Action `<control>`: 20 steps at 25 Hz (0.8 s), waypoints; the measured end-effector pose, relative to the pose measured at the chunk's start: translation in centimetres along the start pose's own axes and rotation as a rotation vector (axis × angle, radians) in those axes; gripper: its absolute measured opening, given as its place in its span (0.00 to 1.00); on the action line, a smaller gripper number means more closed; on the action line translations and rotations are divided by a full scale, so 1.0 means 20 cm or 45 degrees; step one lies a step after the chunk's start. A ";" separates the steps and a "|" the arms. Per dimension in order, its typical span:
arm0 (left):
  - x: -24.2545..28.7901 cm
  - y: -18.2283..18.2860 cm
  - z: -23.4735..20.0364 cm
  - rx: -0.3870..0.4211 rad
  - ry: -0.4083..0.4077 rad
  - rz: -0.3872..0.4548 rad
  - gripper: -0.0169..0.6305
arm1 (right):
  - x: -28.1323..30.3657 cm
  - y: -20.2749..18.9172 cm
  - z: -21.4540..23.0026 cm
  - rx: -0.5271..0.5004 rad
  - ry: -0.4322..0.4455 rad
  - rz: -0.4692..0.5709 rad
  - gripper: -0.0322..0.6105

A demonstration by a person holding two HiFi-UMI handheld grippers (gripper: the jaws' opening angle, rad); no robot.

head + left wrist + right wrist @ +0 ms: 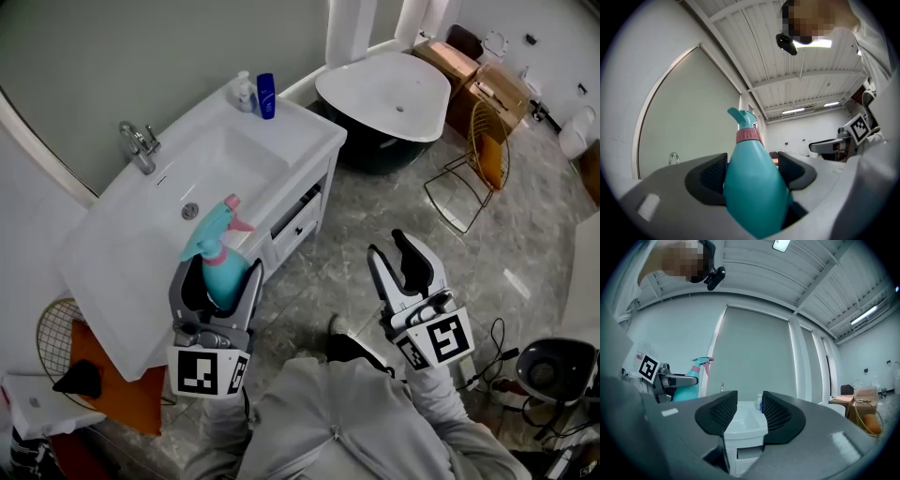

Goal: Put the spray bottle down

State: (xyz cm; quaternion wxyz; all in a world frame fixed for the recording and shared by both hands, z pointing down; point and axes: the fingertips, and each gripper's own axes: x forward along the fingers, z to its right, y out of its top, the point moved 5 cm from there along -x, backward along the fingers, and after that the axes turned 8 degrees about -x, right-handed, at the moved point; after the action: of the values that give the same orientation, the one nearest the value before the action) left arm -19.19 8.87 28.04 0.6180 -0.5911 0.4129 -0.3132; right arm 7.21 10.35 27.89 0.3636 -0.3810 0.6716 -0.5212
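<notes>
The left claw (221, 274) is clenched on the lower body of the teal spray bottle (752, 187), which is upright in the air over the front edge of the washbasin counter (112, 281). The right claw (744, 411) is parted and empty. The smooth, tapered plastic may slip; this low hold seems good.

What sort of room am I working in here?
Most likely a bathroom, maybe a showroom one: a white sink with a tap, a freestanding tub beside it, and bottles on the sink's back corner.
</notes>
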 end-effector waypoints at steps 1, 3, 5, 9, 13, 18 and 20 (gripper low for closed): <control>0.03 -0.01 -0.01 0.002 0.001 -0.002 0.63 | 0.02 -0.01 0.02 0.001 0.003 -0.001 0.30; 0.07 -0.02 -0.02 0.006 0.004 -0.002 0.63 | 0.06 -0.04 0.05 0.005 0.009 -0.002 0.30; 0.11 -0.04 -0.03 0.011 0.011 -0.001 0.63 | 0.10 -0.07 0.07 0.011 0.017 -0.001 0.30; 0.27 -0.08 -0.05 0.010 0.046 -0.006 0.63 | 0.23 -0.12 0.21 0.017 0.055 -0.004 0.30; 0.46 -0.10 -0.08 0.003 0.084 -0.020 0.63 | 0.41 -0.14 0.35 0.023 0.099 -0.012 0.30; 0.63 -0.13 -0.08 0.004 0.131 -0.018 0.63 | 0.55 -0.19 0.49 0.028 0.148 -0.010 0.30; 0.70 -0.14 -0.09 0.003 0.149 -0.018 0.63 | 0.61 -0.21 0.55 0.029 0.166 -0.005 0.30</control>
State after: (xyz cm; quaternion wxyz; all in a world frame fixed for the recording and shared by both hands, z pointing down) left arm -13.95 -4.54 29.00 0.5912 -0.5739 0.4438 -0.3523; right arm 12.10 -5.86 28.76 0.3223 -0.3434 0.6872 -0.5532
